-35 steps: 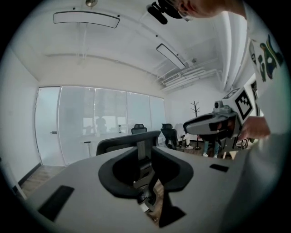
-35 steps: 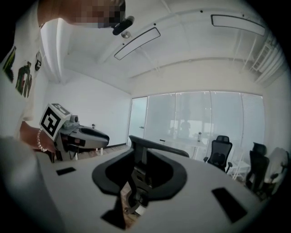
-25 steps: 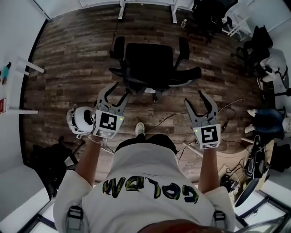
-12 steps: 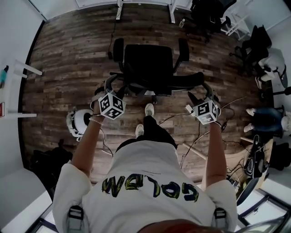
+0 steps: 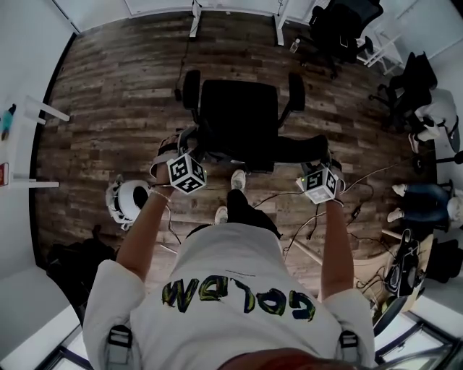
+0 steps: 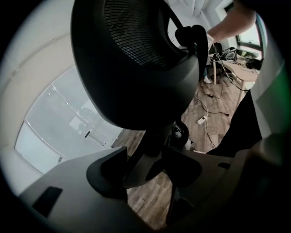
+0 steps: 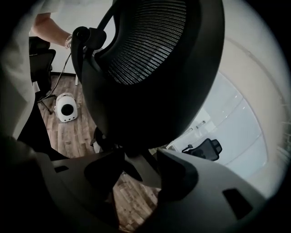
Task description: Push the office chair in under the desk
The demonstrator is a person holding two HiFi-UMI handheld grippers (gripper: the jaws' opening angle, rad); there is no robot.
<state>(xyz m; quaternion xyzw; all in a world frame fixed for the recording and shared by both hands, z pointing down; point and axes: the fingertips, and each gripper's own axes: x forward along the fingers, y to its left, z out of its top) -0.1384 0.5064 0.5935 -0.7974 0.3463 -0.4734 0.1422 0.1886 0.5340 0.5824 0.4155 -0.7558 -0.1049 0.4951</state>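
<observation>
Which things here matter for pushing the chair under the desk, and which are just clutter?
Job: office chair; desk, only its white legs showing.

Lying about: white round appliance on the floor; floor cables; other black chairs at the room's edge.

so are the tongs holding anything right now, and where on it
The office chair, by the side edges of its backrest: left tongs on the left edge, right tongs on the right, both having just been closing onto it.
</observation>
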